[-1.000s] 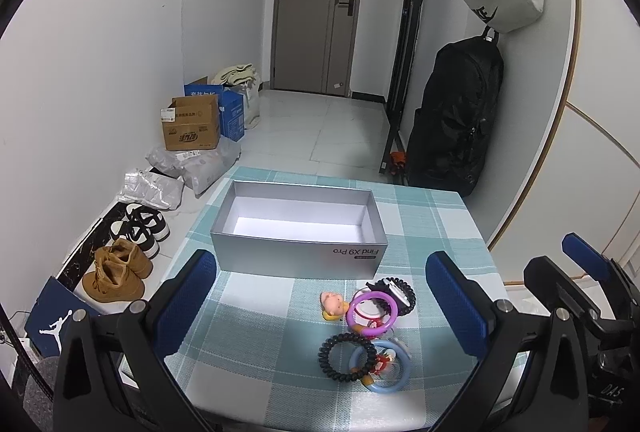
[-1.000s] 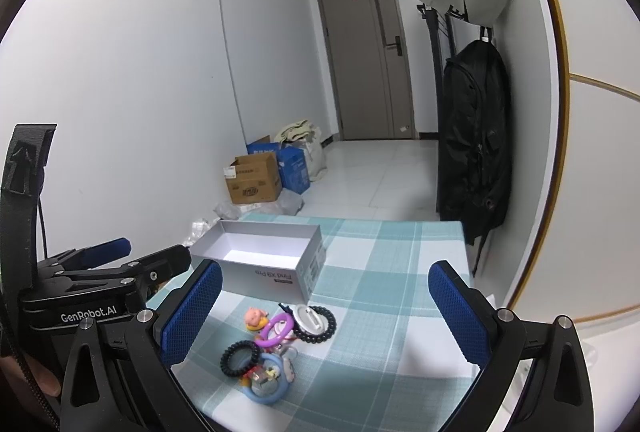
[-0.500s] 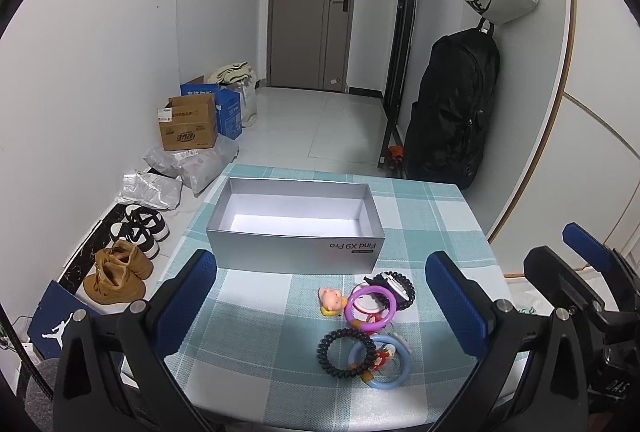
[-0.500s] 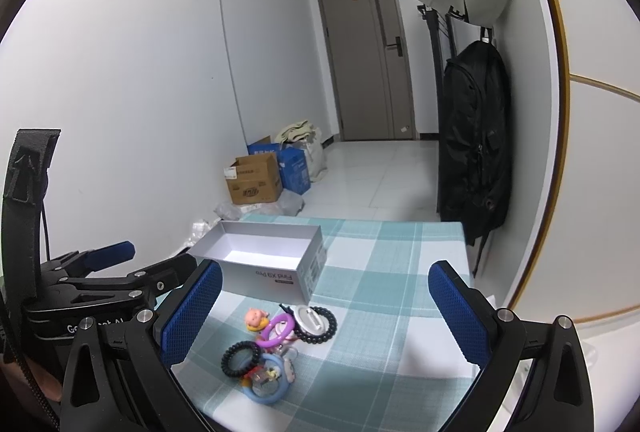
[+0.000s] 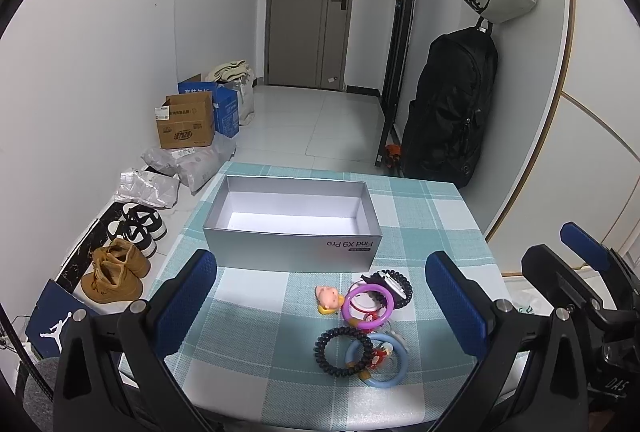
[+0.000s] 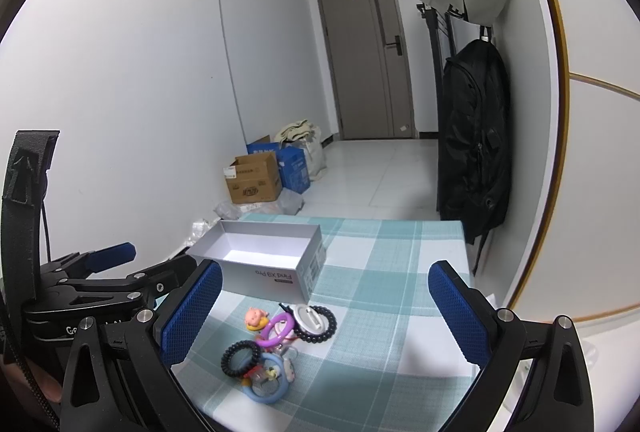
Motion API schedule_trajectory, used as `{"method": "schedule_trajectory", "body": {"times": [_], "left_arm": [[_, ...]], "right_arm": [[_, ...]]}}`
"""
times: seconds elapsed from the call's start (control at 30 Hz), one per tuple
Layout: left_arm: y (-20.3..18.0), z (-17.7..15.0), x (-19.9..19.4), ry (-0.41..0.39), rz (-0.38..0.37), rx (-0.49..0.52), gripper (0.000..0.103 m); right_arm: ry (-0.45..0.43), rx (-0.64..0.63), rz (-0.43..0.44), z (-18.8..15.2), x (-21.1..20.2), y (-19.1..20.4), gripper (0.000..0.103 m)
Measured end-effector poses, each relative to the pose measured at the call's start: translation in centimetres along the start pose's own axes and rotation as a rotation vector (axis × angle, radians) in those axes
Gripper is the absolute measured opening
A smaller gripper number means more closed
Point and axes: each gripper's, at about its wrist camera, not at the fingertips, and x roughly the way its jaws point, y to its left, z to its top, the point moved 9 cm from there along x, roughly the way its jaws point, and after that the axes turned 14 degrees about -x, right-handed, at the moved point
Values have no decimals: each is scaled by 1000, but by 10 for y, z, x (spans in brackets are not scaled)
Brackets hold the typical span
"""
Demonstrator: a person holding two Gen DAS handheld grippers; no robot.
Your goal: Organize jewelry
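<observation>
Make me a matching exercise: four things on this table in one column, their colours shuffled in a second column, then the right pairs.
Things:
1. open box
2. spiral hair tie
3. bracelet nearest the box-side charm
4. ring at the table's near edge

Colours:
A. light blue
B. purple
C. silver-grey
D. black

Pairs: 1-C, 2-D, 3-B, 4-A

A grey open box (image 5: 292, 228) sits upright and empty at 12 o'clock. Just beside it, toward 5 o'clock, lie a pink pig charm (image 5: 329, 298), a purple ring (image 5: 368, 306), a black beaded bracelet (image 5: 394, 282), a black coil tie (image 5: 343, 351) and a blue ring (image 5: 378, 362), clustered and overlapping.
</observation>
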Motion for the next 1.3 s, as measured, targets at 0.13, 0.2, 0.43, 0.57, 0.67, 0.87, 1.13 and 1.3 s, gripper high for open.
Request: {"method": "schedule_trajectory", "body": {"times": [0.13,0.2,0.43,0.57,0.67,0.87,1.13,1.3], "left_arm": [[-1,0,-1,-2,-3,1,101],[-1,1,-1,-2,-2,1,101],[0,1,-1,5,-3,-2,101],[0,0,0,11,-4,-3,101],[0,0,1,18,-10,-5,101],[0,-8,9,67,-34,-15,101],[7,-28,25,167,-45,-5,101],[17,-58,40,328,-75,3,97]], "right_arm": [[2,-1,-2,0,0,0,103],[2,0,-2,0,0,0,103],[2,-1,-3,0,0,0,103],[2,-1,-2,0,0,0,103],[4,1,-1,0,0,0,103],[9,1,0,0,3,1,103],[71,2,-35,-9,16,-5,103],[106,29,-26,-15,27,-13,103]]}}
